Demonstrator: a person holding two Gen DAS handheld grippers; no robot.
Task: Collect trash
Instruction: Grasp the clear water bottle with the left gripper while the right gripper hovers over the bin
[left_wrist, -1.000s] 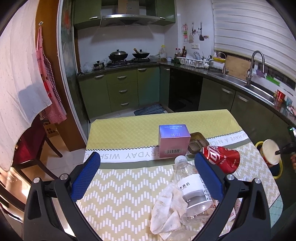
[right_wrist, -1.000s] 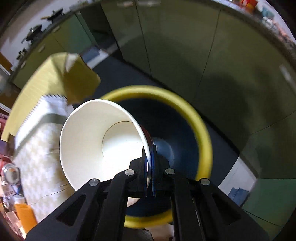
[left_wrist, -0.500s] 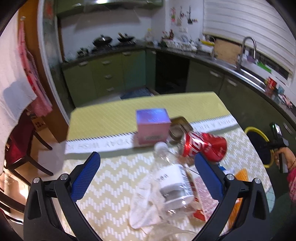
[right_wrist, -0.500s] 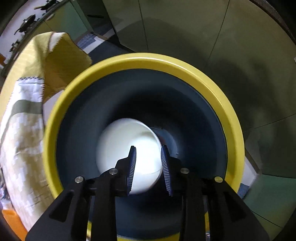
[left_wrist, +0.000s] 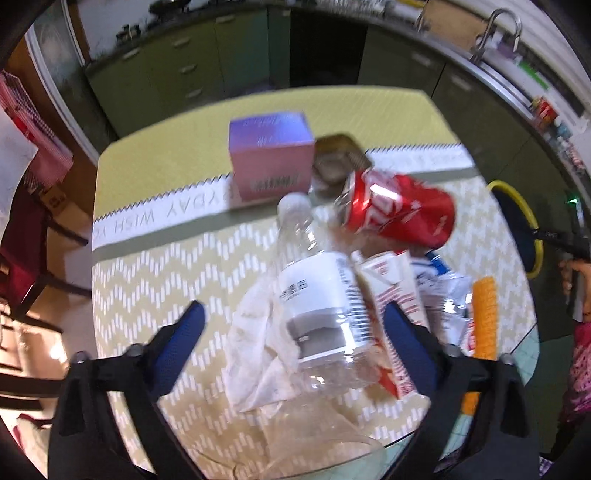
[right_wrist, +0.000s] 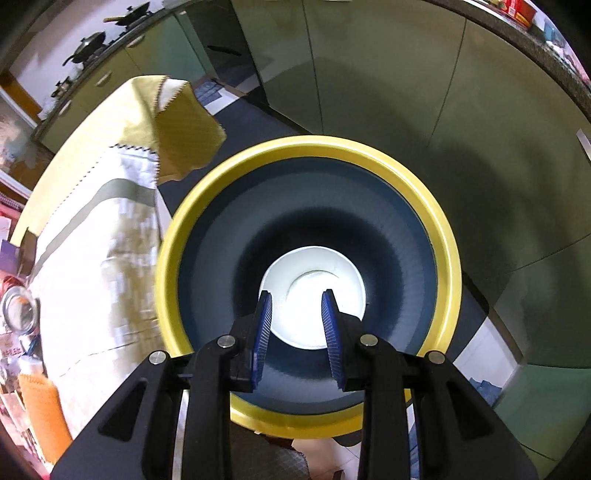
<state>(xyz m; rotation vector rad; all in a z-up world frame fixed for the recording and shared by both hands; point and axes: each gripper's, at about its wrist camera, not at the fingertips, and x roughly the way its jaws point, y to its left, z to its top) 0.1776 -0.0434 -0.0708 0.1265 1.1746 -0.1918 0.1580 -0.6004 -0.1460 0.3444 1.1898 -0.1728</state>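
One cup (right_wrist: 312, 297) sits binned under my parted, empty right gripper (right_wrist: 296, 319); my left gripper (left_wrist: 291, 341), narrowing, straddles the bottle (left_wrist: 317, 291) untouched — squeeze next.

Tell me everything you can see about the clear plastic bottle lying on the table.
The clear plastic water bottle lies on its side on the yellow zigzag tablecloth, white cap pointing away toward the pink cardboard box. It looks empty and slightly crumpled, with a white and grey label printed with dark text and a barcode. It rests partly on crumpled white tissue, beside a red-and-white carton.
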